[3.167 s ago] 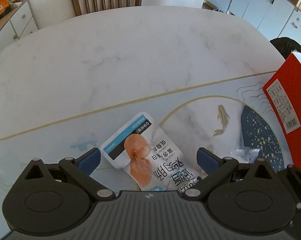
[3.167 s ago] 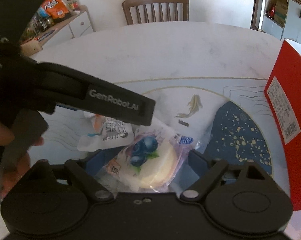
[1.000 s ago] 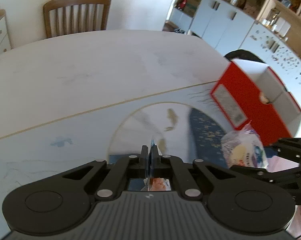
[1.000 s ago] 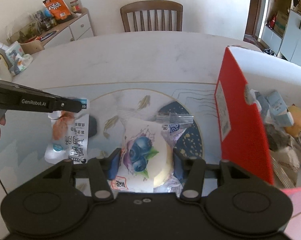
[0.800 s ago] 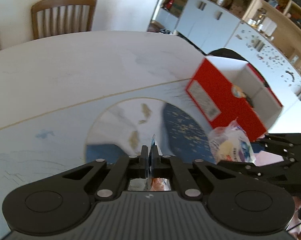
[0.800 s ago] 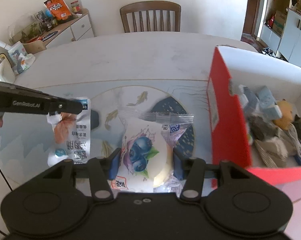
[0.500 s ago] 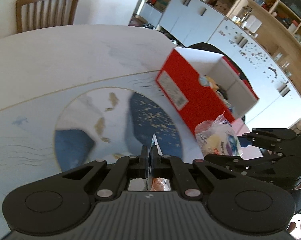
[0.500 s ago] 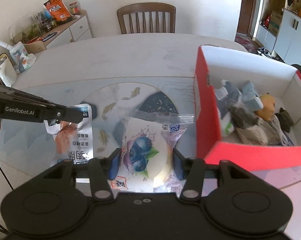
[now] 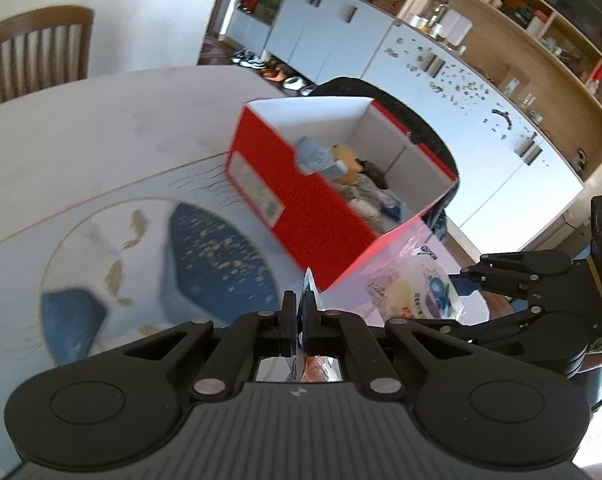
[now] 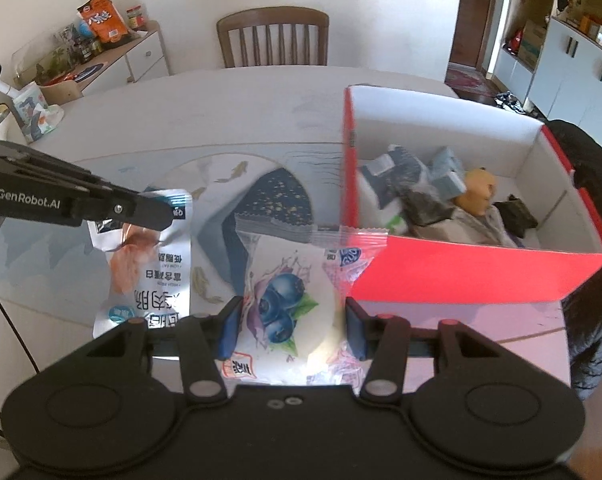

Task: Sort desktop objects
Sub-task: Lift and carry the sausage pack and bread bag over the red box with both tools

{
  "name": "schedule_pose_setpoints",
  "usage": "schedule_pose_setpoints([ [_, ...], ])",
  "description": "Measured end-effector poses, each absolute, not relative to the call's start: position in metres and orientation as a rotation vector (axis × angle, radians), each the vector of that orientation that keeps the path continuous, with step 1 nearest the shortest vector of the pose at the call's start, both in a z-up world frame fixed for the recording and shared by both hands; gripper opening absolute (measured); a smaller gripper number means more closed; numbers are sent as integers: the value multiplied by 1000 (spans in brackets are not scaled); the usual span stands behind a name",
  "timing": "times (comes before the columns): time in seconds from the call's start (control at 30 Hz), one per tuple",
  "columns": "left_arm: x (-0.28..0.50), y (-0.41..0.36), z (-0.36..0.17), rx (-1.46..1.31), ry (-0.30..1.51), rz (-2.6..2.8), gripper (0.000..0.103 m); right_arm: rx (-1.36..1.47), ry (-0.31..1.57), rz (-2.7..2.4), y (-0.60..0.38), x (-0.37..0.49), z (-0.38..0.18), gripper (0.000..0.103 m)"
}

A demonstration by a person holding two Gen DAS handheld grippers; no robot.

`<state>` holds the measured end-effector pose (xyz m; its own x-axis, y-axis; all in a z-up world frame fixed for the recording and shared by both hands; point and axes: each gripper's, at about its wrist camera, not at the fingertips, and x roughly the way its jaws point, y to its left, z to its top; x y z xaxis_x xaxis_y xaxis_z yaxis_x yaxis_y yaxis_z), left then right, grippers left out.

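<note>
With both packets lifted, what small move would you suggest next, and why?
Probably carry the right tool, shut on the blueberry bun packet, forward and rightward over the red box's near wall: the packet hangs short of the open box, not yet above it.

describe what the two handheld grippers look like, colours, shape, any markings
Both are matte black plastic. The left gripper has a ribbed body, two round discs, silver pivot screws and angular linkage arms; its side reads "GenRobot.AI" in white. The right gripper is built the same, with blue pads on its fingers. A thin dark cable hangs at the right view's left edge.
</note>
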<state>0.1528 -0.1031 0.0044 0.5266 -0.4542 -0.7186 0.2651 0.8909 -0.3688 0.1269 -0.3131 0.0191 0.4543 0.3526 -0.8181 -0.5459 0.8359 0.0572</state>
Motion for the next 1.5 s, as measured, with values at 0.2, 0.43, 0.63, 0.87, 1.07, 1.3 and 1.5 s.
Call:
schedule_pose_setpoints([
  [0.2, 163, -133, 17, -213, 898, -483, 1, -229, 945, 539, -337, 132, 24, 50],
  [0.43, 178, -169, 29, -205, 873, -528, 1, -231, 940, 520, -371, 145, 27, 50],
  [0.63, 198, -200, 36, -190, 852, -544, 1, -249, 923, 509, -399, 163, 35, 50],
  [0.87, 227, -227, 45, -183, 825, -535, 1, -266, 896, 503, -422, 191, 43, 49],
  [1.07, 254, -239, 59, -186, 789, -513, 1, -293, 864, 502, -434, 217, 50, 49],
  [1.3, 288, -247, 64, -198, 763, -457, 1, -288, 838, 495, -440, 256, 53, 49],
  [1.5, 318, -250, 47, -229, 796, -393, 1, -306, 819, 486, -443, 286, 47, 49],
])
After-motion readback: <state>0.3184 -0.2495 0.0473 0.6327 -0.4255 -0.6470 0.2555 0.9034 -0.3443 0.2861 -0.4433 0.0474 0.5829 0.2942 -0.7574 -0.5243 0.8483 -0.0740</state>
